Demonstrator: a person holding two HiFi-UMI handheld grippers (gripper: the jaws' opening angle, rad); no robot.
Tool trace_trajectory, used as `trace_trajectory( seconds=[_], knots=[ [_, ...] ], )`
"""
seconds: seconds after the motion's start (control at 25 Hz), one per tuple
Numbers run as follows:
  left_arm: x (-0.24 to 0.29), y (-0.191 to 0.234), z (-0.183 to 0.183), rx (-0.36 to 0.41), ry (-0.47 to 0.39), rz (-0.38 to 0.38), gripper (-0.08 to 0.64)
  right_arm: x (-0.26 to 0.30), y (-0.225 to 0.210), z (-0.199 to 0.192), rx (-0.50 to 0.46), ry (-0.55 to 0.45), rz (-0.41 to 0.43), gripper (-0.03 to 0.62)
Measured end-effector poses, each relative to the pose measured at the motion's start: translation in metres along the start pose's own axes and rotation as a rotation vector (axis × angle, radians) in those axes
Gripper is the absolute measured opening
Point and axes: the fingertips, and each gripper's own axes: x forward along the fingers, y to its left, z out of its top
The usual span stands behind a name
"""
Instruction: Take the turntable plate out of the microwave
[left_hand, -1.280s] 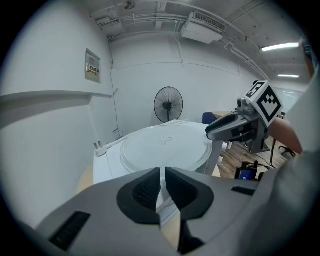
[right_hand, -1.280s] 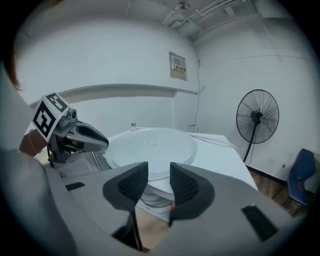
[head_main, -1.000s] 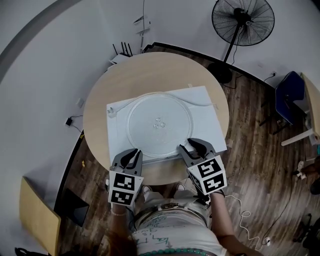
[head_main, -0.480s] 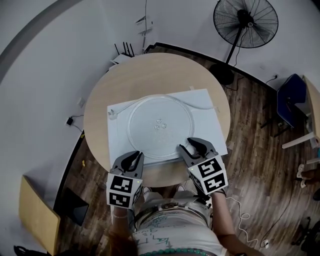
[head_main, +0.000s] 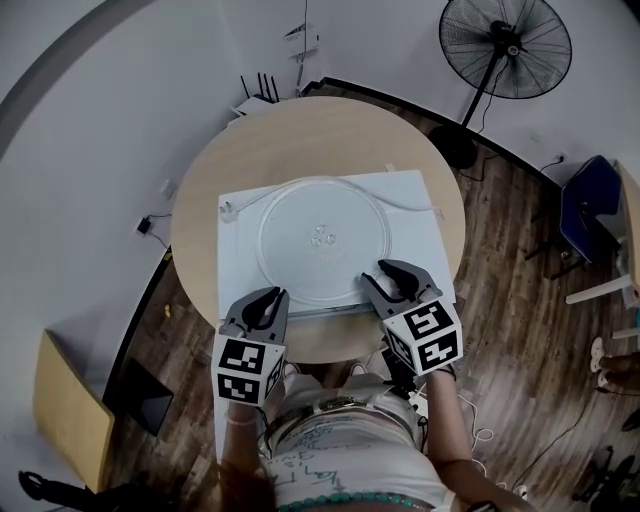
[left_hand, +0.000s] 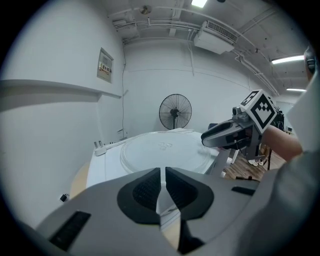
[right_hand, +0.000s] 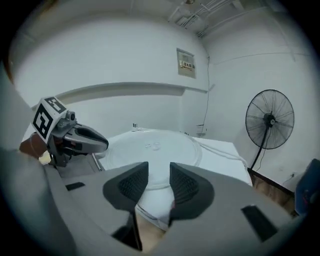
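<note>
The turntable plate (head_main: 320, 240) was out in the open. It lay flat on top of a white box (head_main: 235, 275), which I think was the microwave, though I could not see a door from up there. The box sat on a round table (head_main: 300, 140).

My left gripper (head_main: 270, 298) was at about 7 o'clock from the plate, by the near edge of the box. Its jaws were pressed almost together with only a thin crack between them. Nothing was in that crack. It did not touch the plate.

My right gripper (head_main: 378, 275) was at about 5 o'clock from the plate, with its tips close to the plate's rim. Its jaws stood apart. I saw only the white top and the plate's edge past the gap, and the pads did not squeeze anything.

A thin white cord (head_main: 405, 203) lay on the box at about 2 o'clock from the plate. A big black fan (head_main: 505, 45) stood on the floor at about 1 o'clock, well away from the table.
</note>
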Motion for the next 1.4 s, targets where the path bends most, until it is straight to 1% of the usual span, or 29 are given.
trace_trajectory(
  seconds=[0.12, 0.4, 0.72, 0.92, 1.12, 1.4],
  knots=[
    [-0.001, -0.006, -0.001, -0.008, -0.011, 0.003, 0.038, 0.001, 0.005, -0.001, -0.023, 0.003, 0.023, 0.121],
    [-0.006, -0.025, -0.004, -0.024, -0.024, 0.016, 0.038, 0.0, 0.024, -0.002, -0.048, 0.001, 0.11, 0.102],
    [-0.016, -0.051, -0.014, -0.088, -0.044, 0.026, 0.038, -0.016, 0.042, -0.008, -0.105, -0.032, 0.198, 0.091],
    [-0.021, -0.072, -0.02, -0.107, -0.056, 0.033, 0.034, -0.03, 0.053, -0.016, -0.131, -0.067, 0.271, 0.049],
    [-0.025, -0.095, -0.02, -0.135, -0.096, 0.048, 0.024, -0.047, 0.053, -0.026, -0.114, -0.12, 0.287, -0.007],
    [-0.027, -0.119, -0.01, -0.174, -0.189, 0.041, 0.015, -0.065, 0.057, -0.036, -0.137, -0.178, 0.329, -0.009]
  ],
)
